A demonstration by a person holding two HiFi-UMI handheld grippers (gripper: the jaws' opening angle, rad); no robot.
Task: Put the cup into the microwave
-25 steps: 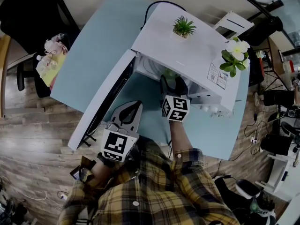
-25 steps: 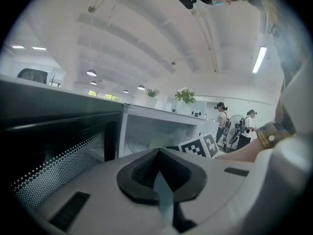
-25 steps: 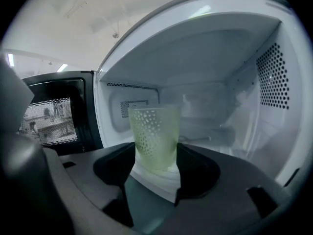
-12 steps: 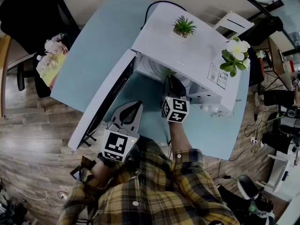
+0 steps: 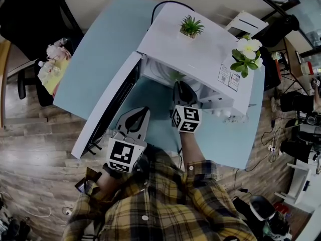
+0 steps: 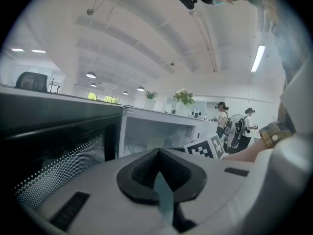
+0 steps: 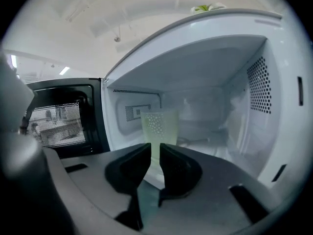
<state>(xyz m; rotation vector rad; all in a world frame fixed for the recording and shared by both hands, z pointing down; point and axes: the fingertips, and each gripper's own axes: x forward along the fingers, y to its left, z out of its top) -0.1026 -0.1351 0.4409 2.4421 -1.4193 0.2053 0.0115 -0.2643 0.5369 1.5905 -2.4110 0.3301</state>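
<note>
A pale green translucent cup (image 7: 159, 129) stands upright inside the open white microwave (image 5: 200, 49), near the front of its cavity. My right gripper (image 7: 155, 147) sits at the microwave's mouth just in front of the cup. Its jaws have just been closing and now stand together with only a thin slit and nothing between them. In the head view the right gripper (image 5: 181, 89) reaches under the microwave's top edge, where only a hint of the cup (image 5: 176, 77) shows. My left gripper (image 5: 142, 111) rests shut and empty over the blue table beside the open door (image 5: 108, 109).
The microwave door swings out to the left, with its mesh window (image 6: 54, 165) close by my left gripper. Two potted plants (image 5: 190, 26) (image 5: 245, 54) stand on the microwave. The blue table (image 5: 105, 49) ends near a chair and wooden floor at left. People stand far off.
The right gripper's jaws, spread wide around the cup a second ago, have come together in front of it. The cup stays in the microwave. The left gripper has not moved.
</note>
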